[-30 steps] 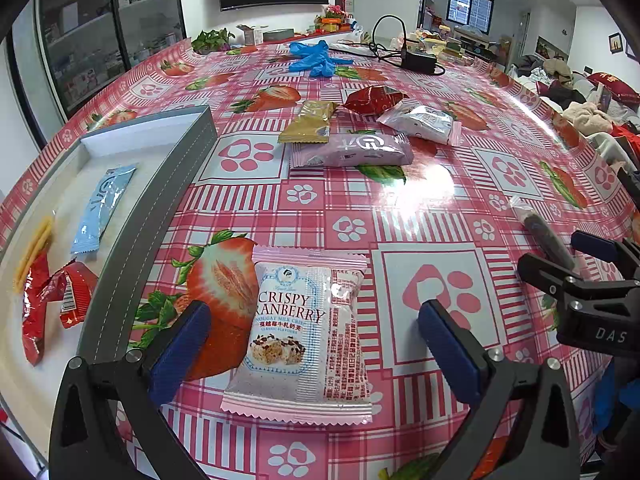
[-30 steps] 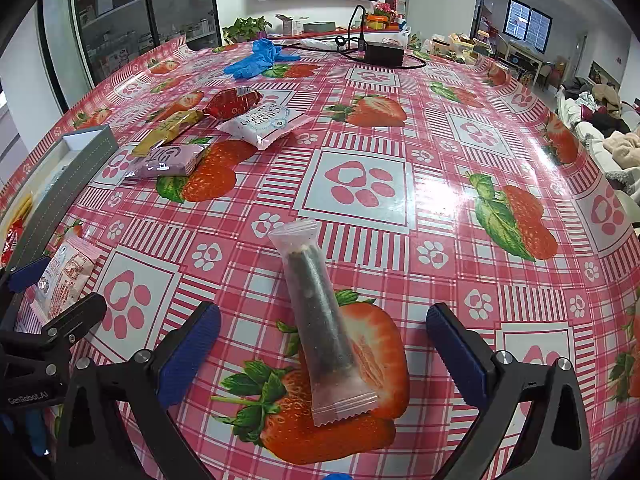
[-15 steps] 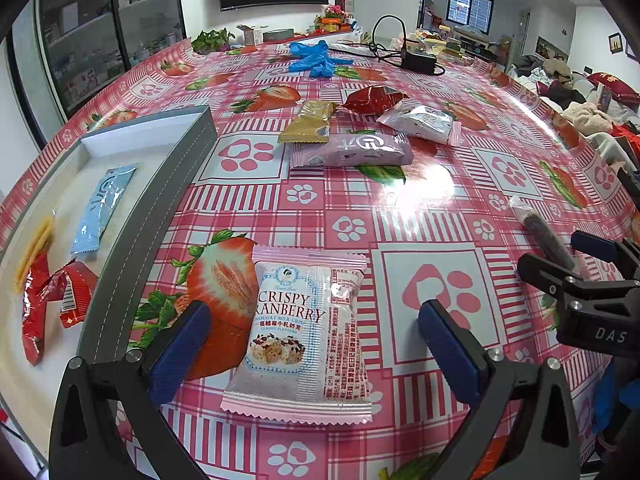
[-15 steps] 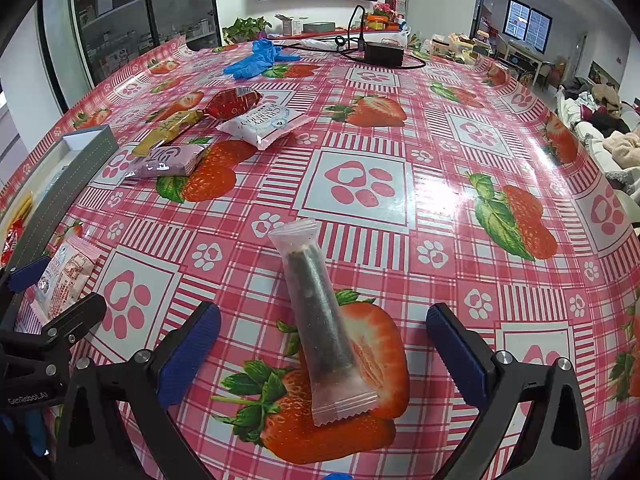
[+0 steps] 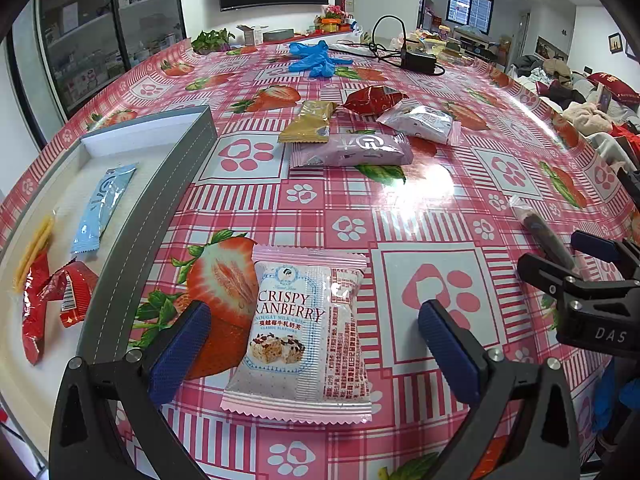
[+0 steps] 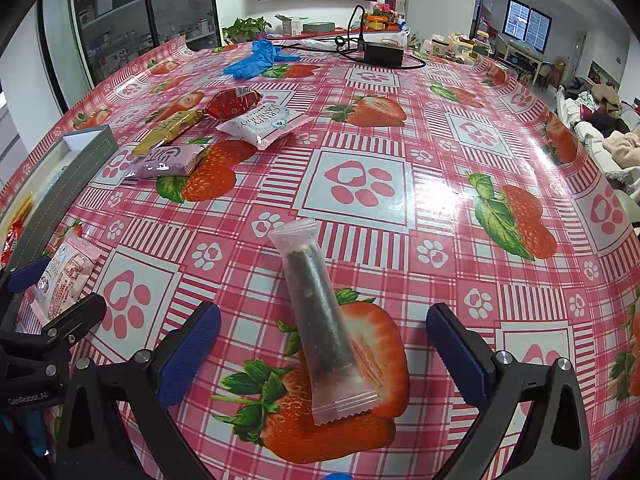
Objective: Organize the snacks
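So both tools are spread wide and gripping nothing right now. Over on the left gripper [image 5: 314, 346] the blue pads [image 5: 178, 350] sit well apart, one on each side of the Crispy Cranberry packet [image 5: 302, 334], which lies flat on the strawberry tablecloth [image 5: 400, 208] between them – I can't tell if either pad actually touches the wrapper. Its long axis runs straight away from the tool, printed face up, with the top seam at the far end. Same story for the right gripper [image 6: 322, 346]: fingers wide, empty, straddling the clear-wrapped dark stick snack [image 6: 320, 320]. That one lies lengthwise too, near end between the pads, far end leaning a bit to the left as it runs away. To the left of the left gripper is the grey tray [image 5: 136, 236] with a white inside – it holds a light blue sachet [image 5: 105, 204], a yellow strip [image 5: 34, 250] and a couple of red wrappers [image 5: 52, 300], all lying flat. Farther ahead of both tools there's a loose cluster still on the cloth: a purple packet [image 5: 350, 150], a gold packet [image 5: 308, 122], a red packet [image 5: 372, 100] and a white packet [image 5: 420, 120], close together, some touching. Way at the far end sit blue gloves [image 5: 314, 60] and a black power adapter [image 5: 418, 62] with its cable.
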Demonstrator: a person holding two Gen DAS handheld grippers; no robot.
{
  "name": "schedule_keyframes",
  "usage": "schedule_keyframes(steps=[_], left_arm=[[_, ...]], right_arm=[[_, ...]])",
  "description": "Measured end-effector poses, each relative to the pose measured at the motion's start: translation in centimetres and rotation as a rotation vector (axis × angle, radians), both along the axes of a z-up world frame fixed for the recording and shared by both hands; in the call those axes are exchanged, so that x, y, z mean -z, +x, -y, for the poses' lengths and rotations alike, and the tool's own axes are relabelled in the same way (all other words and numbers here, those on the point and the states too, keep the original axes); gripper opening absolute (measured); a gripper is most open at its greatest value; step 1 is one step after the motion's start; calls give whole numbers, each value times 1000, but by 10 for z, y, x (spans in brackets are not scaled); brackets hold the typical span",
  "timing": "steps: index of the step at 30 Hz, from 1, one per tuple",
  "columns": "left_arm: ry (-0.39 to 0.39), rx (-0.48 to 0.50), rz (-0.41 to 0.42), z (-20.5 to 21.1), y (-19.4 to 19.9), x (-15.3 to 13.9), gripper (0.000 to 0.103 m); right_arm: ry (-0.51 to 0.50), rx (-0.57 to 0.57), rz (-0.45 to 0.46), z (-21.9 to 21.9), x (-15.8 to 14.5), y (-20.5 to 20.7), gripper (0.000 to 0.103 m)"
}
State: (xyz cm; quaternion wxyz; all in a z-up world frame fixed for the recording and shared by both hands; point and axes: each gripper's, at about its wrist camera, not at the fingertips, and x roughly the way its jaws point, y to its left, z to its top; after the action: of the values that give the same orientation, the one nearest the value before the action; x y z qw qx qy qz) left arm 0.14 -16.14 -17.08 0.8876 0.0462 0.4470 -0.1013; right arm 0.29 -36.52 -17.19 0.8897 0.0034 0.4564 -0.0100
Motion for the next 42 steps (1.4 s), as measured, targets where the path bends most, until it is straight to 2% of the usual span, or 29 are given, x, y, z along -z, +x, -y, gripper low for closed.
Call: schedule_keyframes(steps=[21,28,38,42], left_arm=[[2,2,-4,0,-1,-1,103],[2,9,-8,1,0,-2,103],[4,10,-11,0,-1,-2,103],[13,23,-39,2,3,-2,103]], right_arm=[[-1,-7,-11,0,-2,0,103],[-2,-36,-117,1,-4,17,103],[-4,-62,-137,1,-2,20,103],[-8,-73,-151,0,-1,23,103]])
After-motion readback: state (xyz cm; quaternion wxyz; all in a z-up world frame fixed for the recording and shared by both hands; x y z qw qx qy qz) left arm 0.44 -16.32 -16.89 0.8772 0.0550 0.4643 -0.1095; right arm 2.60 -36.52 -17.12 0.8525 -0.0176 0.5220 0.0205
